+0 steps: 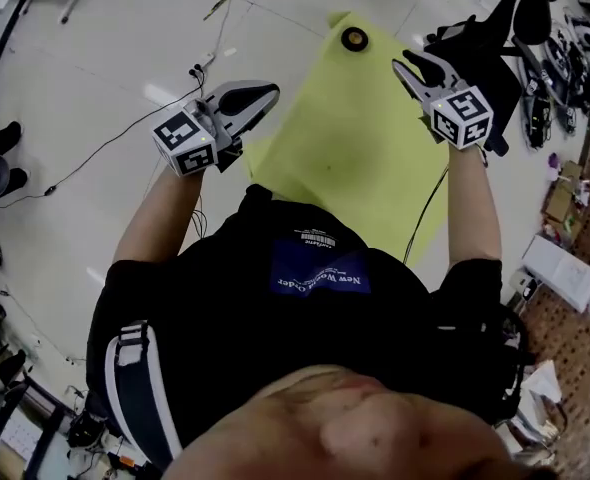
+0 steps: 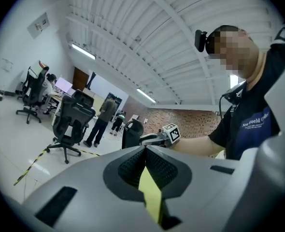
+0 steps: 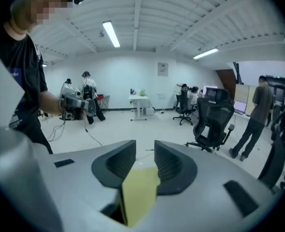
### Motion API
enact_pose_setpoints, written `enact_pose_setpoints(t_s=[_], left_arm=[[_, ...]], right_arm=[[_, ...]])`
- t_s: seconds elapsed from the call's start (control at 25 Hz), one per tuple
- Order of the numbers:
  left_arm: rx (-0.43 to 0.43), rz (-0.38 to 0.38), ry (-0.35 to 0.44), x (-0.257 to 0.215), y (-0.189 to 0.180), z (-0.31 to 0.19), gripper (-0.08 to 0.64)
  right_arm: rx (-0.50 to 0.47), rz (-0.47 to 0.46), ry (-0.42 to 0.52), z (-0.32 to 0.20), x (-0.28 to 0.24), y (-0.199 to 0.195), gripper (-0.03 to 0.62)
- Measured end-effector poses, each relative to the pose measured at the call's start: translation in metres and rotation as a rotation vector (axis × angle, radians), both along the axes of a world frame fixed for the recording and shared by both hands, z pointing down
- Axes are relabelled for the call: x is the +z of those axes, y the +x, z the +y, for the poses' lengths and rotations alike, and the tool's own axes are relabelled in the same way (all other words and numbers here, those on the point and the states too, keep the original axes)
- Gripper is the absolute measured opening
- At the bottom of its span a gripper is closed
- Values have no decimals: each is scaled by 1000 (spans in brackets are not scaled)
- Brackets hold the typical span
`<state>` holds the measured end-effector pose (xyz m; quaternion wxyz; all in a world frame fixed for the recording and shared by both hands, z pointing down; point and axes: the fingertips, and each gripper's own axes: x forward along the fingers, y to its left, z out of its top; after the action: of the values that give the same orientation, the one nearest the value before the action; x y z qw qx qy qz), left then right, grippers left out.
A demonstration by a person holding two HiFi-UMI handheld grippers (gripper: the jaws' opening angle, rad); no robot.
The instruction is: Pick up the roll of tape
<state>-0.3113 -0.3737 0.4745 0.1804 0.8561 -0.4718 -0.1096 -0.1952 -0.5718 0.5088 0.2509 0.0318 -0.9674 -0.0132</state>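
the small dark ring-shaped roll of tape (image 1: 354, 38) lies on the far end of a yellow-green sheet (image 1: 360, 143) spread on the pale glossy floor (image 1: 115, 58), well apart from both claws. the left gripper (image 1: 271, 94) hangs by the sheet's left edge, its jaws closed tip to tip with nothing pinched that i can see. the right gripper (image 1: 403, 65) is over the sheet's right side, nearer the tape, jaws parted and empty. only yellow shows through the gap.

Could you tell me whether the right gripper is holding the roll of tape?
No, the roll of tape lies on the yellow sheet, apart from the right gripper, whose jaws are open.
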Motion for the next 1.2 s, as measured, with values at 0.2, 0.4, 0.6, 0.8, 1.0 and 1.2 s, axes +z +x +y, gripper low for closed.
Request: enact_pose_setpoints(t_s=[0.2, 0.4, 0.6, 0.8, 1.0, 1.2], left_arm=[[-16, 38, -57, 43, -48, 3, 6], [-13, 122, -101, 77, -71, -4, 6], [3, 152, -147, 108, -84, -11, 6], [8, 134, -171, 138, -90, -15, 6], [19, 158, -172, 152, -90, -23, 6], [11, 173, -187, 159, -96, -21, 6]], right_arm=[[-58, 184, -2, -21, 90, -72, 137], [-63, 382, 16, -47, 173, -104, 170], [-48, 534, 24, -69, 230, -116, 170], [-29, 637, 17, -78, 261, -109, 170], [-36, 736, -30, -78, 293, -105, 170], [-27, 734, -107, -81, 295, -111, 168]])
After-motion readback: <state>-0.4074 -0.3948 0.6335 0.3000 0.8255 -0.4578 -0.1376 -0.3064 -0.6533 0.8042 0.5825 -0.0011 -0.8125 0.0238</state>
